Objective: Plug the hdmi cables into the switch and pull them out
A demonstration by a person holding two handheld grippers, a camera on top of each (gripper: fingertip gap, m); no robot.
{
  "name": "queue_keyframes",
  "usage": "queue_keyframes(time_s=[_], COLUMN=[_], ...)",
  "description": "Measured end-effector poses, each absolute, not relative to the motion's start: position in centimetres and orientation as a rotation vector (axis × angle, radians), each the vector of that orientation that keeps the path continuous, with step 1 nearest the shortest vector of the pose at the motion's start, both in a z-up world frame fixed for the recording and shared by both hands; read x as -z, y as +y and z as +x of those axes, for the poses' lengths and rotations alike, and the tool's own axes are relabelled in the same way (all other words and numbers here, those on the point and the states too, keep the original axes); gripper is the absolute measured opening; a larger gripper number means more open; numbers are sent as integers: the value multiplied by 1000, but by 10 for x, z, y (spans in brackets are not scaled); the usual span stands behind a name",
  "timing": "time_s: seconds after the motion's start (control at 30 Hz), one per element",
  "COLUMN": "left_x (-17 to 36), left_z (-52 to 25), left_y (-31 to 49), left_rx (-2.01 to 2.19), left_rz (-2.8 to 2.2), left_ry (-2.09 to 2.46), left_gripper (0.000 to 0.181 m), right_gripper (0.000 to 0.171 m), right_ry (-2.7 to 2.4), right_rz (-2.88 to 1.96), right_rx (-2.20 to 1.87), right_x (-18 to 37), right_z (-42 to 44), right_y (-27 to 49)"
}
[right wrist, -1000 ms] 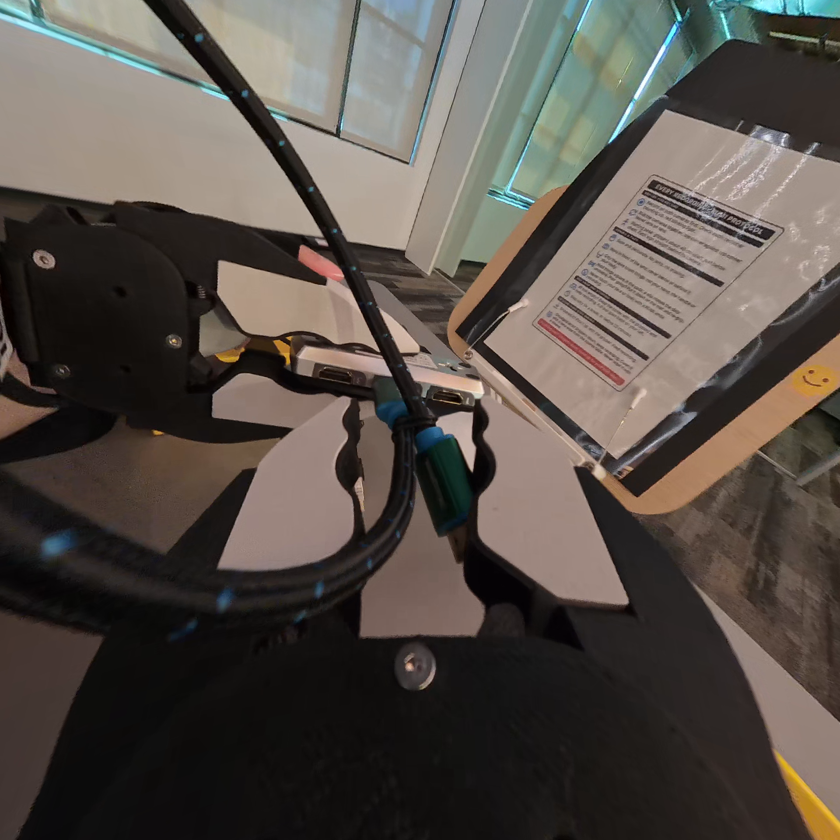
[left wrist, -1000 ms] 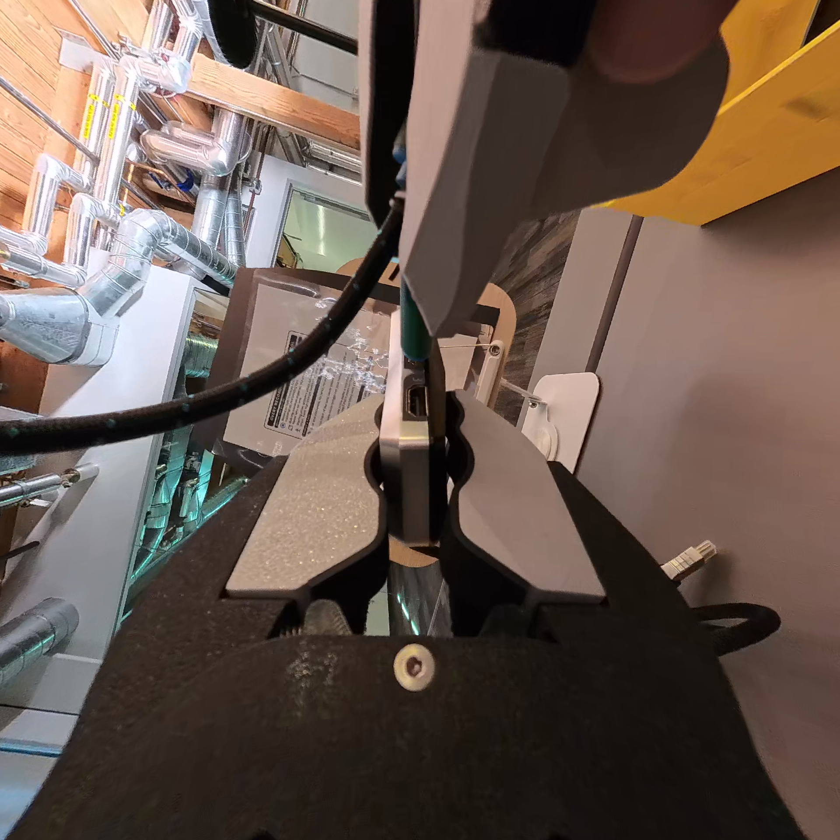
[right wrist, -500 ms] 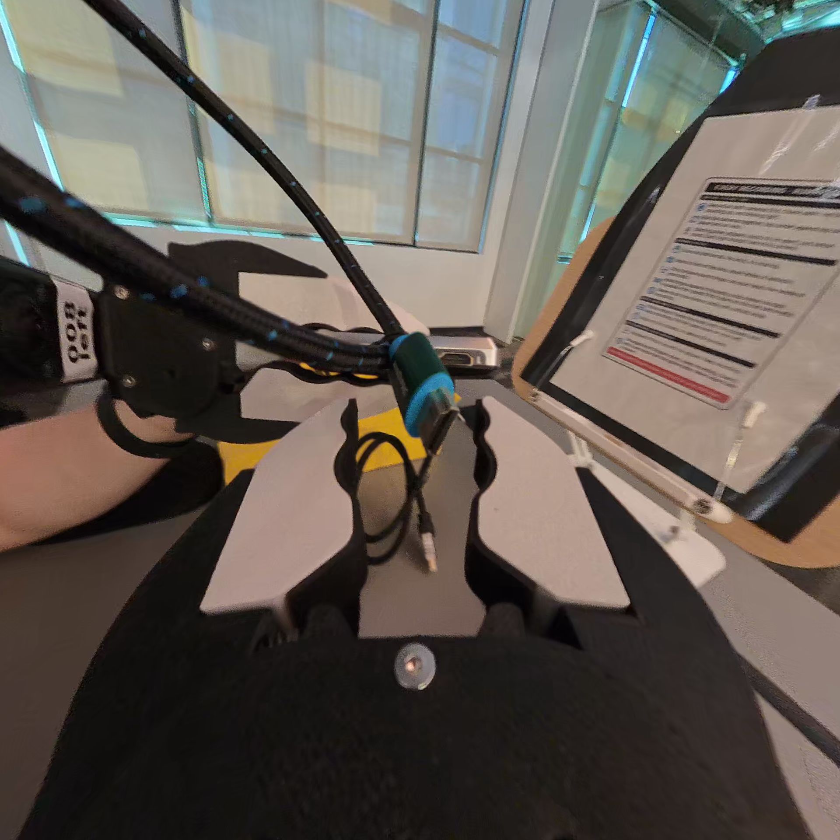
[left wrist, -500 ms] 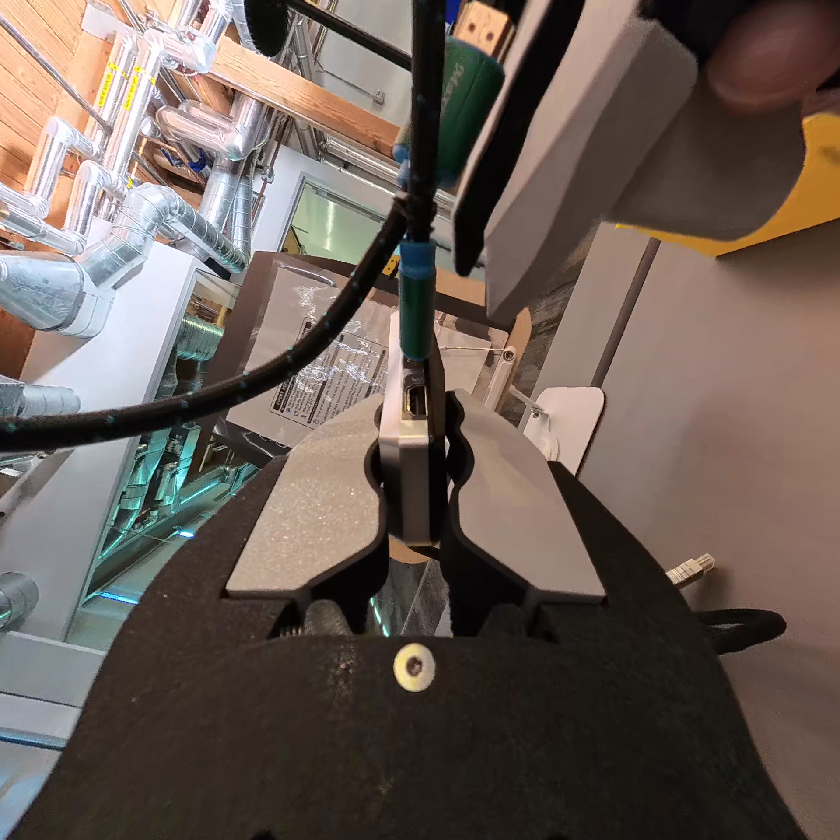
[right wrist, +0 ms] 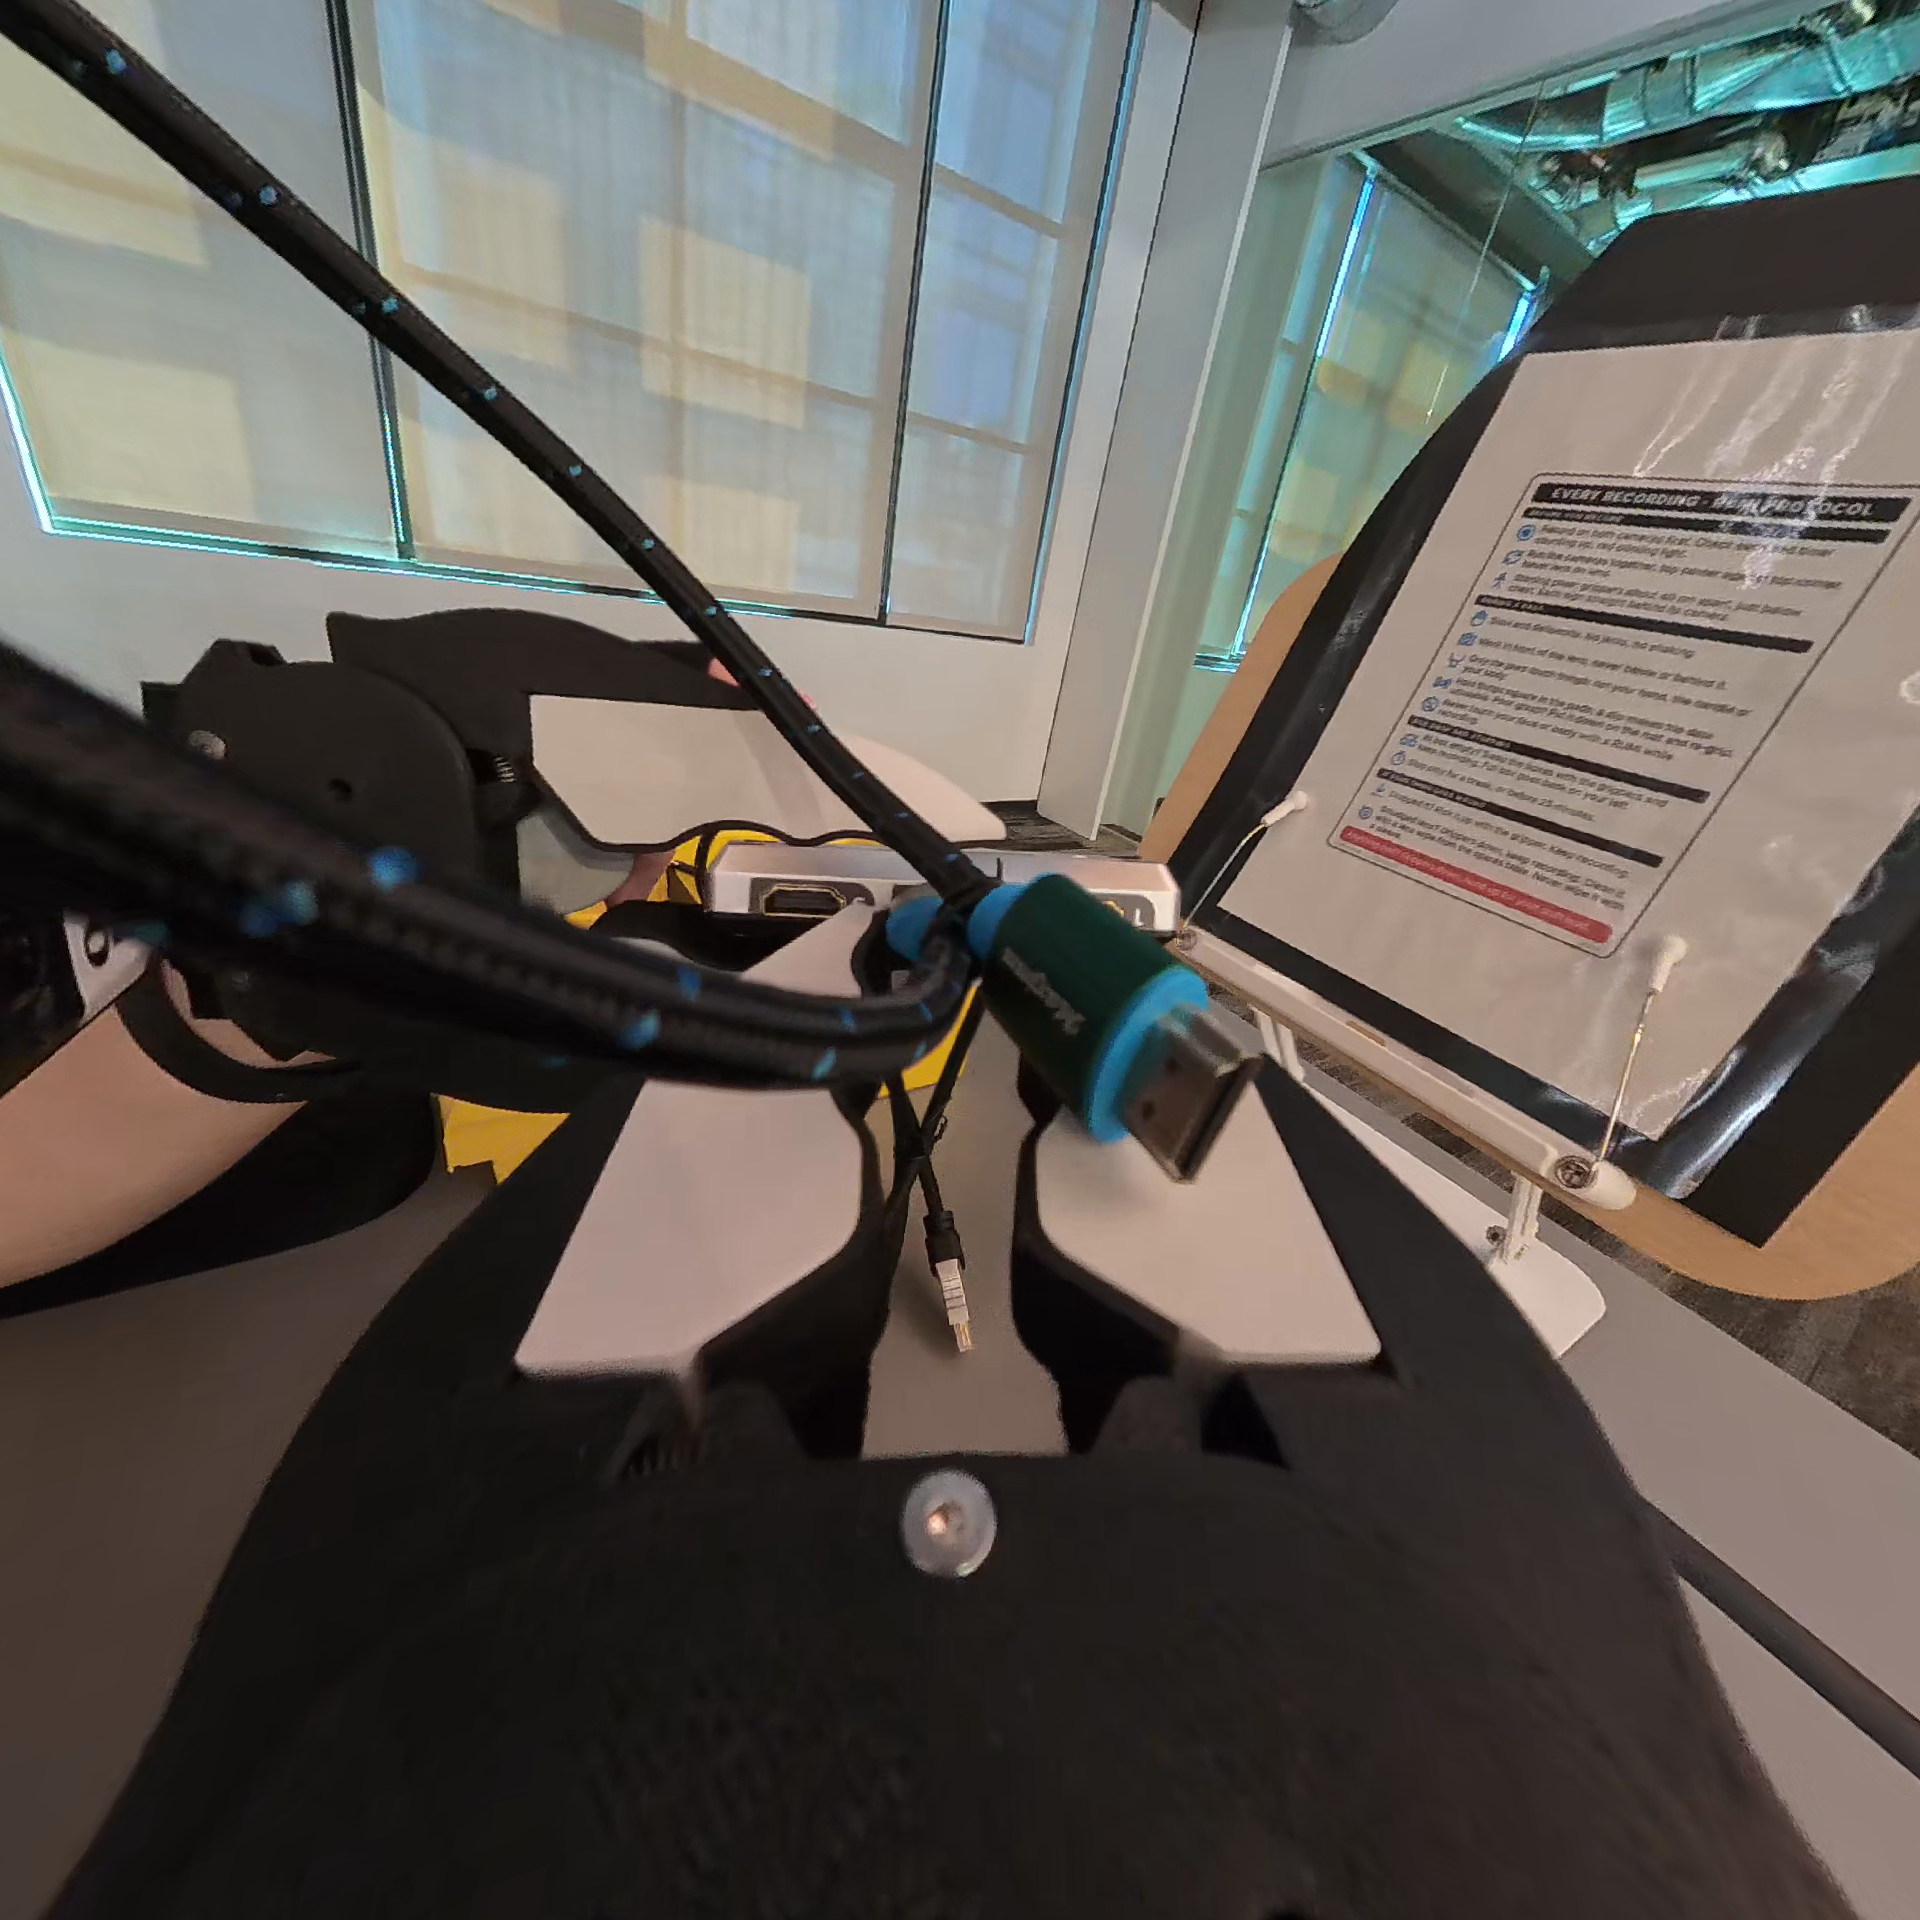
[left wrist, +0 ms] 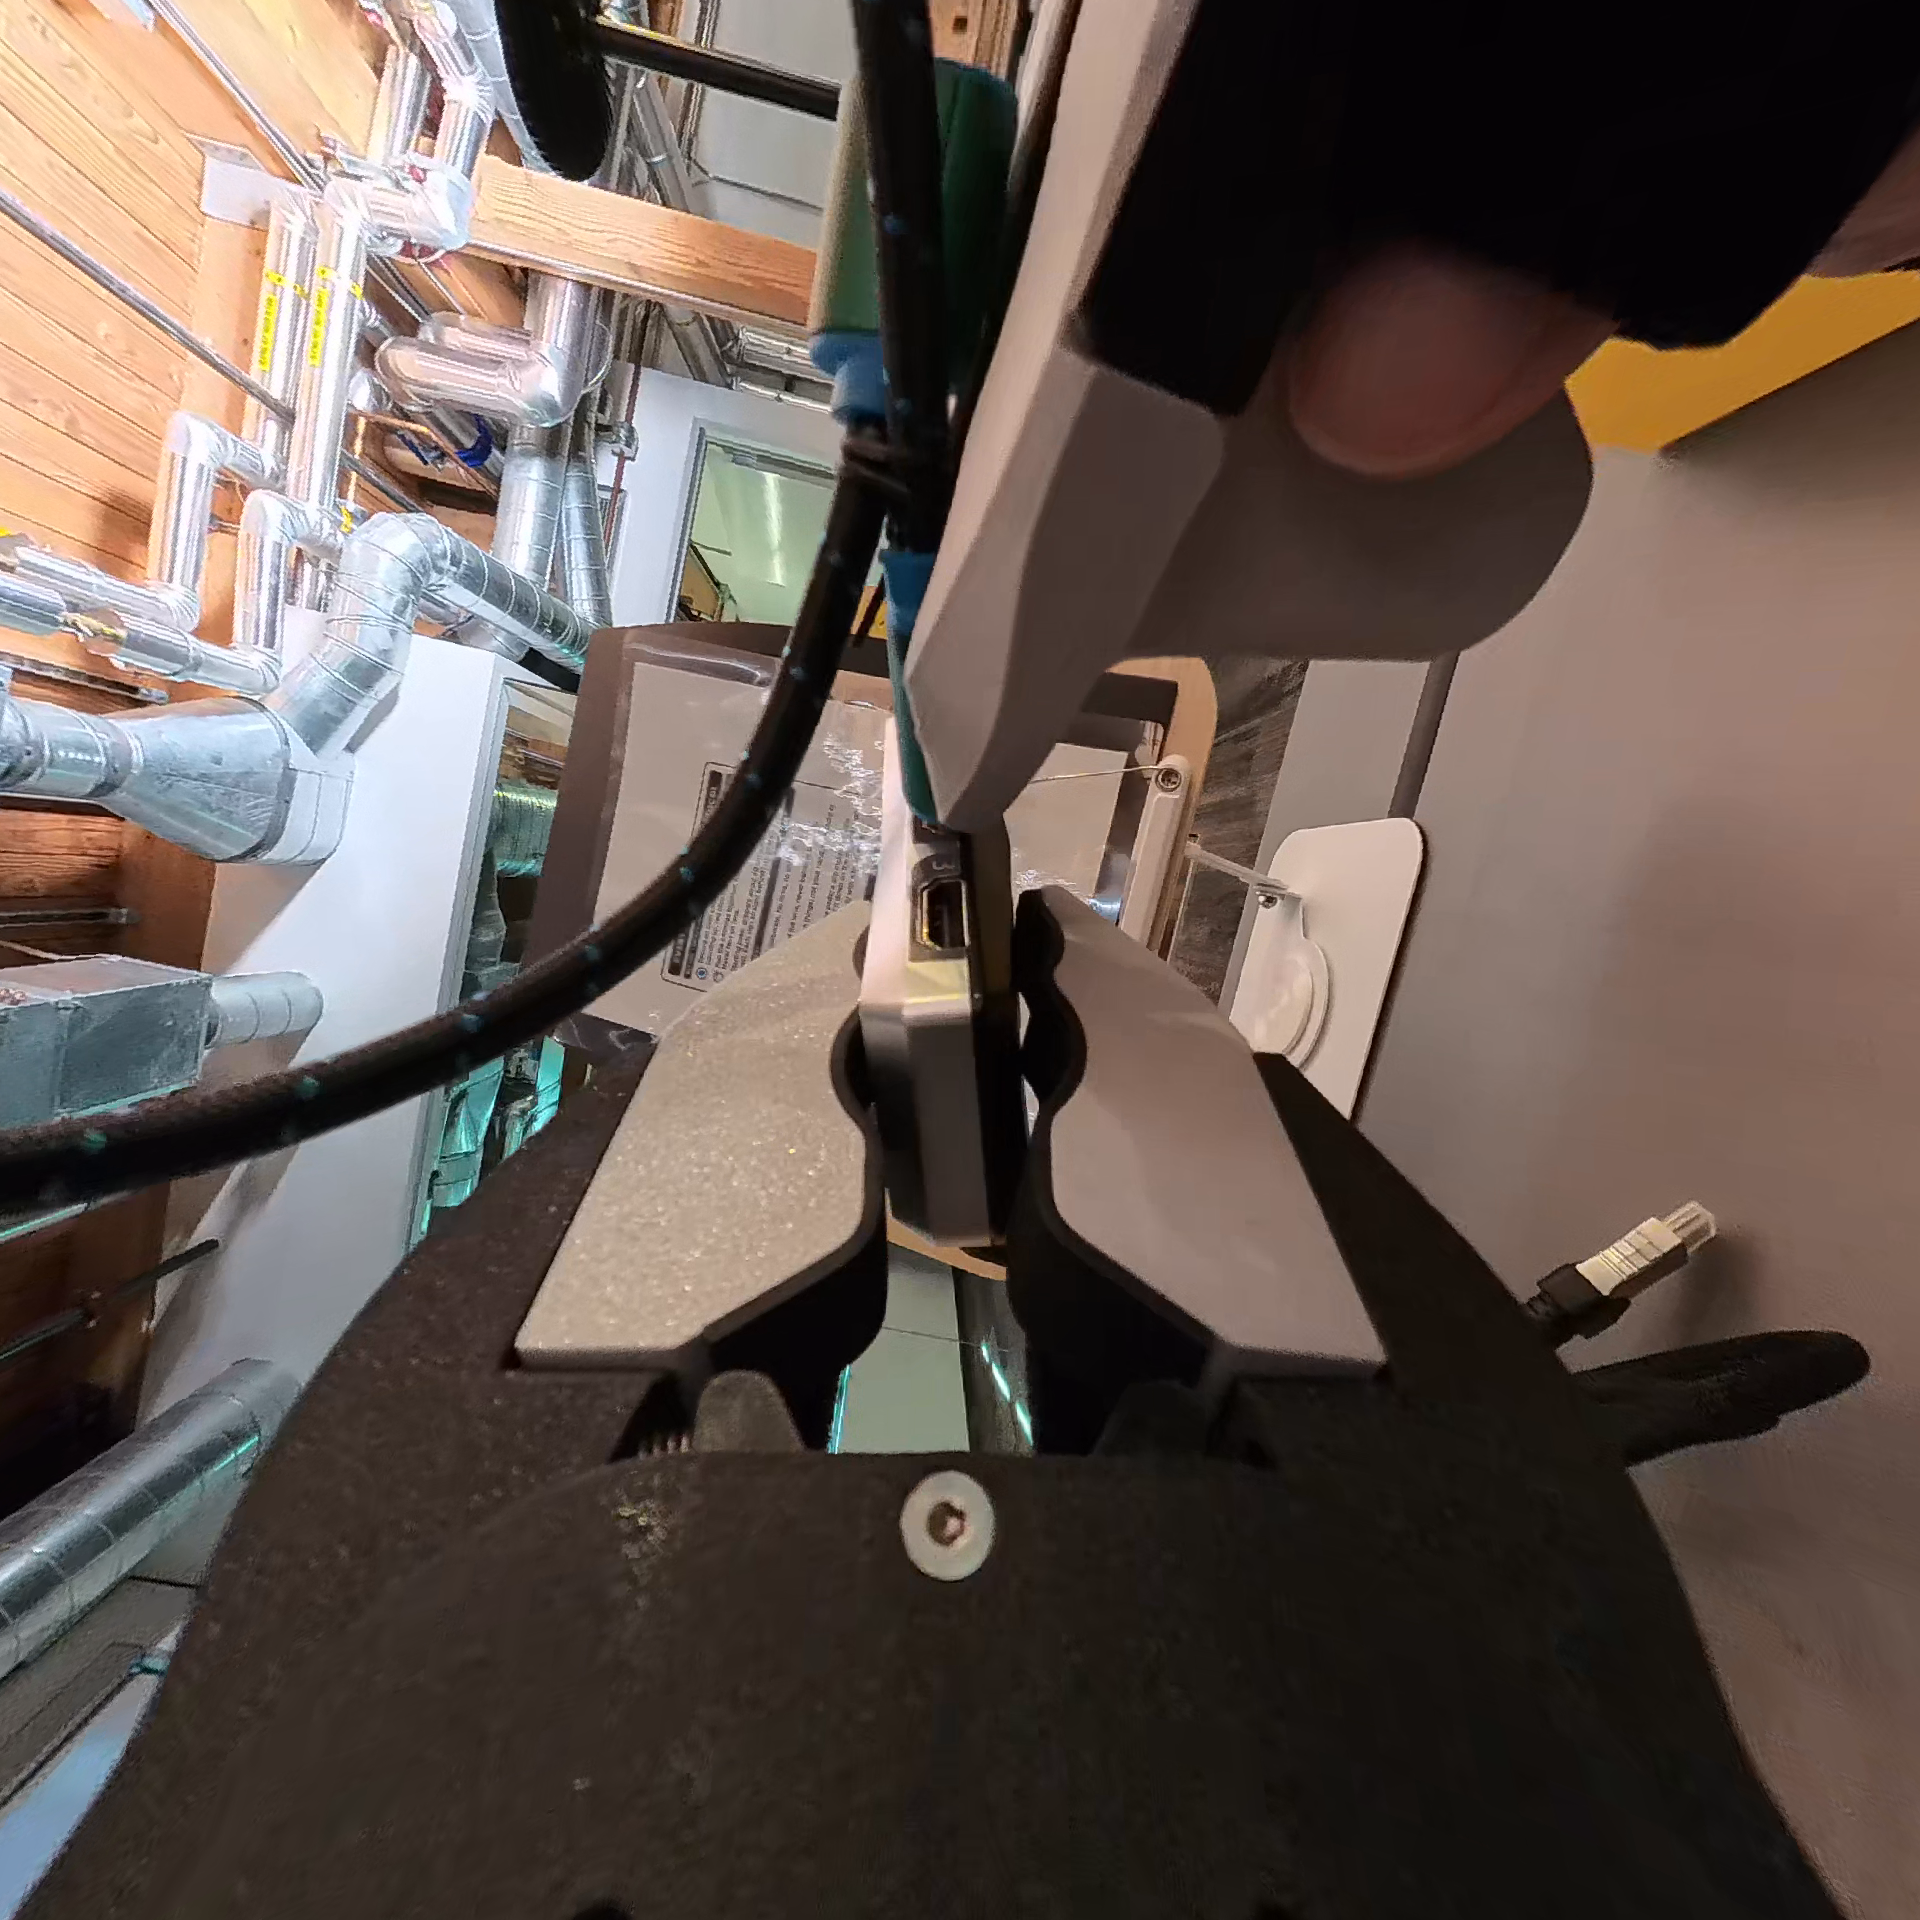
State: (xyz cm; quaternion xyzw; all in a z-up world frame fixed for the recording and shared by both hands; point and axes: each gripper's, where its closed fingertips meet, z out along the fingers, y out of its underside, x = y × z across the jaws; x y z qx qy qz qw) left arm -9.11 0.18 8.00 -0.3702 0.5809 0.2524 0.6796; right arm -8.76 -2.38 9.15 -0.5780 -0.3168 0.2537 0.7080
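My left gripper [left wrist: 940,935] is shut on the silver HDMI switch [left wrist: 925,1091], pads pressed on its two flat faces; one empty port faces the camera. The switch also shows in the right wrist view [right wrist: 831,868]. A green HDMI plug [left wrist: 902,707] sits in a port of the switch. My right gripper [right wrist: 940,966] has its fingers narrowed around that plug's blue collar [right wrist: 914,932]. Its grey finger [left wrist: 1039,520] lies along the plug in the left wrist view. A second, free green plug [right wrist: 1101,1029] hangs over my right finger. The black braided cables [right wrist: 468,966] loop to the left.
A board with a laminated sheet [right wrist: 1610,727] stands on a white stand [left wrist: 1340,935] just beyond the switch. A thin black cable with a small connector [right wrist: 951,1288] lies on the grey table [right wrist: 1714,1455]. A person's arm [right wrist: 135,1122] is at the left. My two grippers' fingertips are within a few centimetres of each other.
My right gripper came back up to the switch and its fingers closed from wide open onto the plugged-in plug. The free plug swung over the right finger. My left gripper kept hold of the switch.
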Motion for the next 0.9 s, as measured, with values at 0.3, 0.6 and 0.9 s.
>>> queue_keyframes(time_s=[0.3, 0.6, 0.9], left_x=[-81, -69, -63], left_z=[-88, -85, -88], left_y=[-1, 5, 13], left_rx=[-609, -567, -497], left_rz=[-768, -794, -921], left_ry=[1274, 1266, 1277], left_gripper=[24, 24, 22], right_gripper=[22, 21, 21], right_ry=[-705, -725, -667], right_rz=[-1230, -1281, -1311], right_rx=[-566, -581, -592], right_x=[-92, -79, -76], right_z=[-87, -88, -87], right_y=[-27, -21, -15])
